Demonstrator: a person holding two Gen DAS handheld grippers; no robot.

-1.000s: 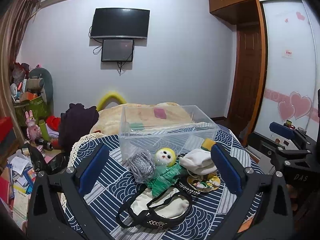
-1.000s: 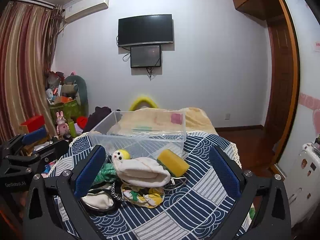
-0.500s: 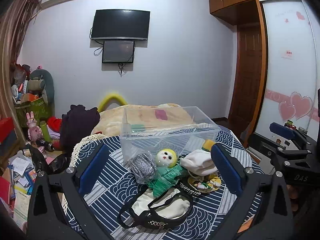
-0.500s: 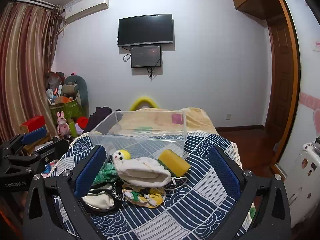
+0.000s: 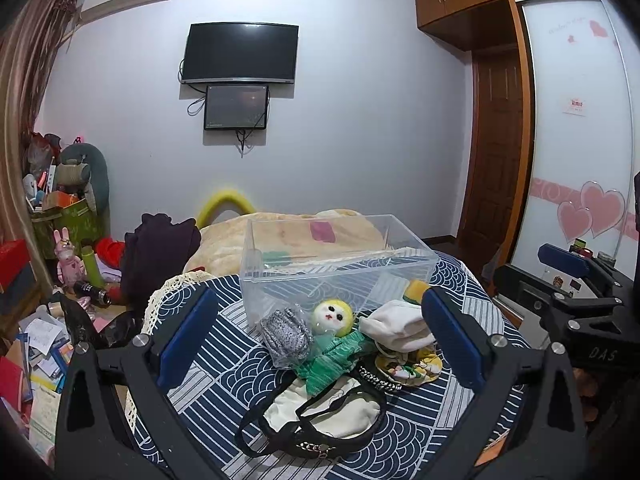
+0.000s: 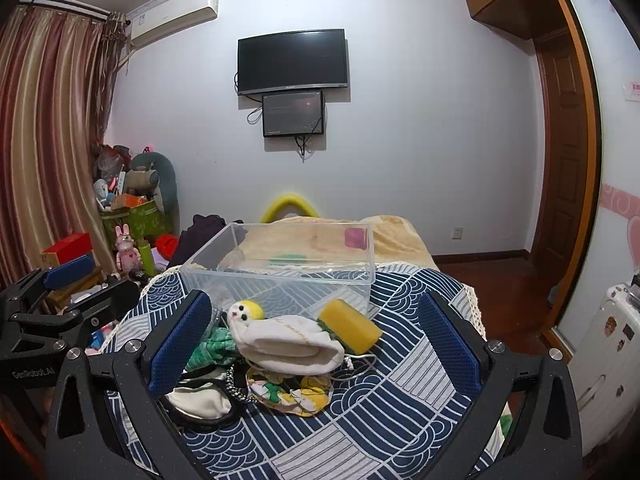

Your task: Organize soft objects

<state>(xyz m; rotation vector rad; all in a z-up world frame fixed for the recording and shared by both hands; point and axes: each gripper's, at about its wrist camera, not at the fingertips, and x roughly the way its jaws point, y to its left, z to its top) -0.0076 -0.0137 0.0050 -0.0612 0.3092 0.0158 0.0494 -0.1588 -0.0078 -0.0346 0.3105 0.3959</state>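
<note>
A pile of soft things lies on the blue patterned table cover [image 5: 224, 376] in front of a clear plastic bin [image 5: 336, 264]: a grey knit bundle [image 5: 286, 336], a yellow-headed doll in green [image 5: 334, 334], a white pouch [image 5: 398, 326], a yellow sponge [image 6: 350, 326], a floral cloth [image 6: 292, 394] and a cream bag with black straps [image 5: 324, 416]. My left gripper [image 5: 318, 340] is open and empty, above the near side of the pile. My right gripper [image 6: 314, 346] is open and empty, facing the white pouch [image 6: 288, 350]. The bin [image 6: 280, 270] looks empty.
A bed with a tan blanket [image 5: 288, 232] lies behind the table. Toys, boxes and papers clutter the floor at the left [image 5: 60, 264]. A dark garment [image 5: 158, 248] is heaped beside the bed. A wooden door [image 5: 496, 152] and wardrobe stand at the right.
Both views have shifted only slightly; the pile and bin stay where they were. Both grippers remain open.
</note>
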